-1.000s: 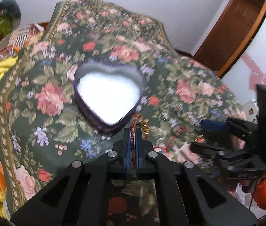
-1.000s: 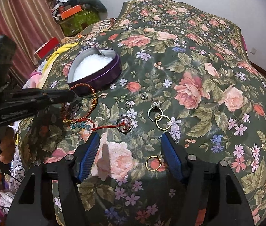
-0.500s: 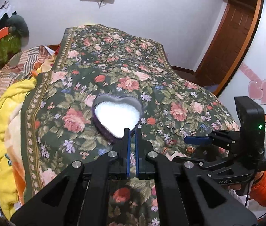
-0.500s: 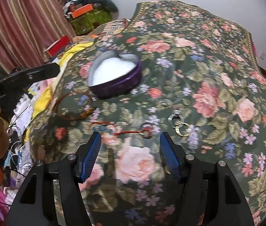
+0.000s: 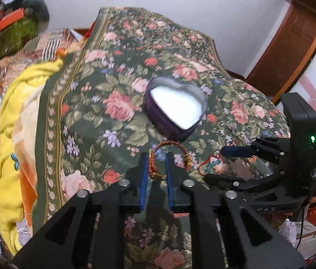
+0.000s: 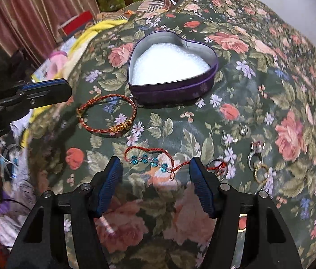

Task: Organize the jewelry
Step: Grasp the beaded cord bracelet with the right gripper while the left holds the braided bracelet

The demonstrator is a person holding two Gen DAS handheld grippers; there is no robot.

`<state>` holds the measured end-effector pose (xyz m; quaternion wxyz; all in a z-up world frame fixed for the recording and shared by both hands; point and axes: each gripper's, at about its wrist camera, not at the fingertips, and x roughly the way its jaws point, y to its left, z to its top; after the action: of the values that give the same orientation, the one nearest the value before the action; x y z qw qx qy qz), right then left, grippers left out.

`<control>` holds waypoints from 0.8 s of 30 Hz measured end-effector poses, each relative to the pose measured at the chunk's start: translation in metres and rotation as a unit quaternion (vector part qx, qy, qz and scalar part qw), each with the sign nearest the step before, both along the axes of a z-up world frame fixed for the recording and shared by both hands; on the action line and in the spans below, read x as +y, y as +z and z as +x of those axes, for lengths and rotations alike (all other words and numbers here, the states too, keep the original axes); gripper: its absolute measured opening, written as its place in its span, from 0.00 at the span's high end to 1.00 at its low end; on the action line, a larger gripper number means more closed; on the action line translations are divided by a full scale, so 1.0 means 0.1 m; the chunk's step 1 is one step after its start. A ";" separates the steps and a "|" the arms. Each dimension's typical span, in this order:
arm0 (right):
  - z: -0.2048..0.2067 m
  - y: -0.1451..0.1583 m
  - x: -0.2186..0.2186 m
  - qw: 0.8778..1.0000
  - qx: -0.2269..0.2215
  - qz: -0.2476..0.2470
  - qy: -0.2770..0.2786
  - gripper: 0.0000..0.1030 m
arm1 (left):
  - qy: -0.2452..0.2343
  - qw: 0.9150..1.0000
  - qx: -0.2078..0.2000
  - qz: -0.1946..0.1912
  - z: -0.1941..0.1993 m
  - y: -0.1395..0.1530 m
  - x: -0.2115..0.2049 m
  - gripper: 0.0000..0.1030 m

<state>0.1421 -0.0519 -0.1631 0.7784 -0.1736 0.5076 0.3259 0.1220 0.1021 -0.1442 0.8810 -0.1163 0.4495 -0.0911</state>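
A purple heart-shaped tin (image 6: 171, 67) with white padding stands open on the floral bedspread; it also shows in the left wrist view (image 5: 176, 107). A red and gold braided bangle (image 6: 107, 117) lies flat in front of it. My left gripper (image 5: 155, 163) is open, its blue pads on either side of the bangle's near rim (image 5: 155, 172). It appears at the left in the right wrist view (image 6: 46, 92), apart from the bangle. My right gripper (image 6: 155, 172) is open and empty over a red cord bracelet with blue beads (image 6: 151, 159).
Several small rings (image 6: 256, 157) lie on the bedspread to the right of the cord bracelet. A yellow blanket (image 5: 21, 103) and piled clothes lie off the bed's left edge. A wooden door (image 5: 292, 40) stands at the back right.
My left gripper has opened and let go of the bangle, which now lies on the bedspread. My right gripper has moved closer over the cord bracelet.
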 end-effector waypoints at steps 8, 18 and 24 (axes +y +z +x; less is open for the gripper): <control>0.00 -0.02 0.06 0.999 -0.032 -0.015 0.012 0.72 | 0.009 1.000 0.026 -0.011 0.09 -0.17 0.06 0.69; 0.06 0.01 -0.07 1.000 -0.021 0.020 -0.011 0.93 | 0.003 0.999 0.033 0.017 0.17 -0.26 -0.07 0.59; 0.07 0.17 -0.17 0.998 -0.028 0.050 -0.023 0.95 | 0.005 0.997 0.012 0.073 0.19 -0.30 -0.22 0.71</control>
<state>0.1490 -0.0690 -0.1461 0.8070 -0.1319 0.4729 0.3282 0.1408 0.0796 -0.1741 0.8819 -0.0550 0.4652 -0.0526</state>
